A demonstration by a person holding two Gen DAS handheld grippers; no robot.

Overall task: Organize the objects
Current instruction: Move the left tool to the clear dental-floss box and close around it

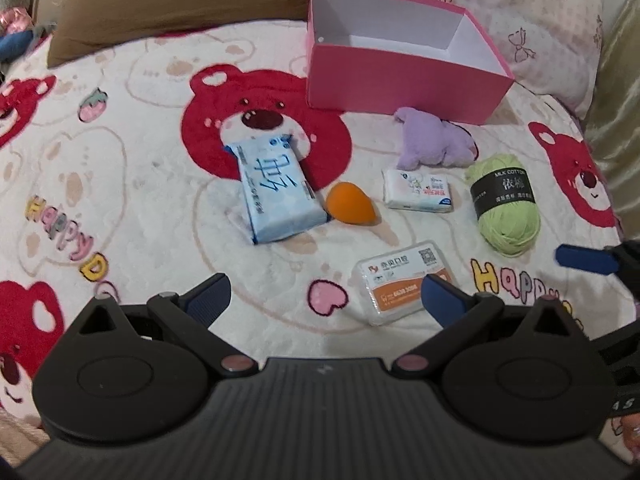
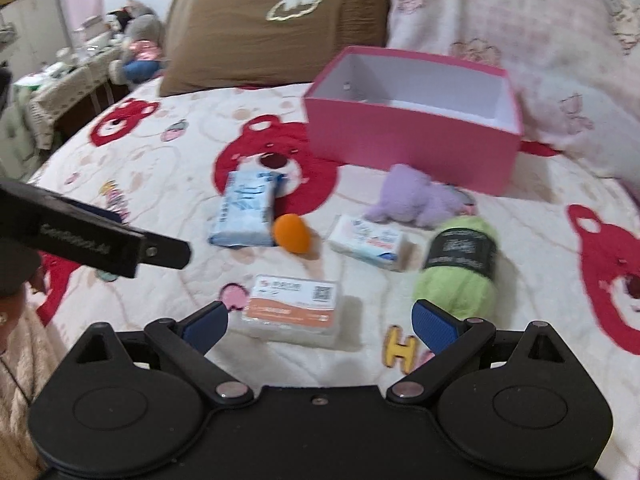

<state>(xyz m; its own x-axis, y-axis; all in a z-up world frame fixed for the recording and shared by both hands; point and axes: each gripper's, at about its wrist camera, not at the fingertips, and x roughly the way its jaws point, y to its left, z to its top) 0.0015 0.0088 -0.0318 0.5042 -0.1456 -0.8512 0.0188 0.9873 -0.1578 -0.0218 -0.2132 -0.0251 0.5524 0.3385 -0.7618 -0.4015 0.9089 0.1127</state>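
Observation:
An open pink box stands empty at the back of the bed. In front of it lie a blue tissue pack, an orange egg-shaped sponge, a purple plush, a small white tissue pack, green yarn and a clear card box. My left gripper hovers open, its right finger over the card box. My right gripper is open just before the card box.
A bear-print blanket covers the bed. A brown pillow and a pink pillow lie behind the box. A bedside table with a plush toy stands at the far left. The other gripper's finger crosses the left side.

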